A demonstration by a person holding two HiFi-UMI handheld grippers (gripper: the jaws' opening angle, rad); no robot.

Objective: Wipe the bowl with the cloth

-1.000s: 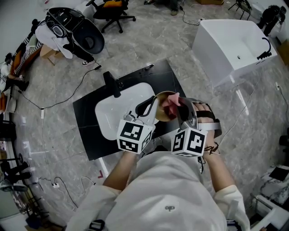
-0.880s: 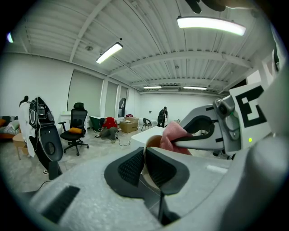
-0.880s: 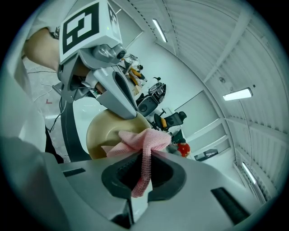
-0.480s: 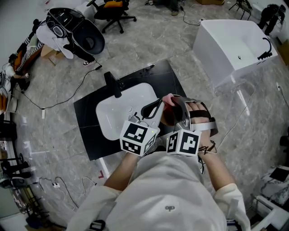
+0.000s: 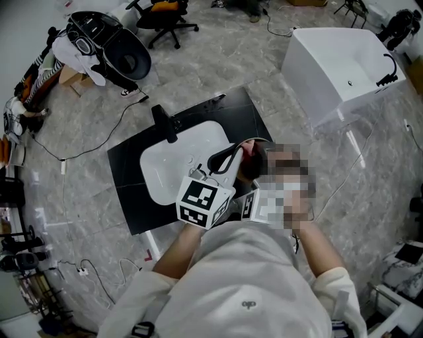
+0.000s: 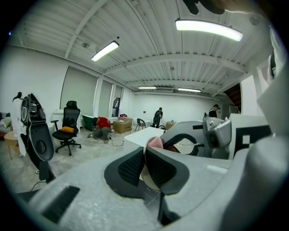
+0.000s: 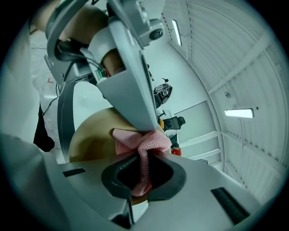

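My left gripper is shut on the thin rim of the tan bowl, which it holds up over the sink's right edge. In the head view the left gripper reaches to the dark-looking bowl. My right gripper is shut on the pink cloth, which bunches against the inside of the bowl. Only a small bit of the cloth shows in the head view. A blurred patch covers most of the right gripper there.
A white sink basin sits in a black countertop with a black faucet behind it. A white tub stands at the right. A black chair, a stroller-like seat and cables lie around on the floor.
The right gripper has rolled and drawn in toward the left one. The cloth has sunk into the bowl, so less pink shows. The left gripper keeps its hold on the rim.
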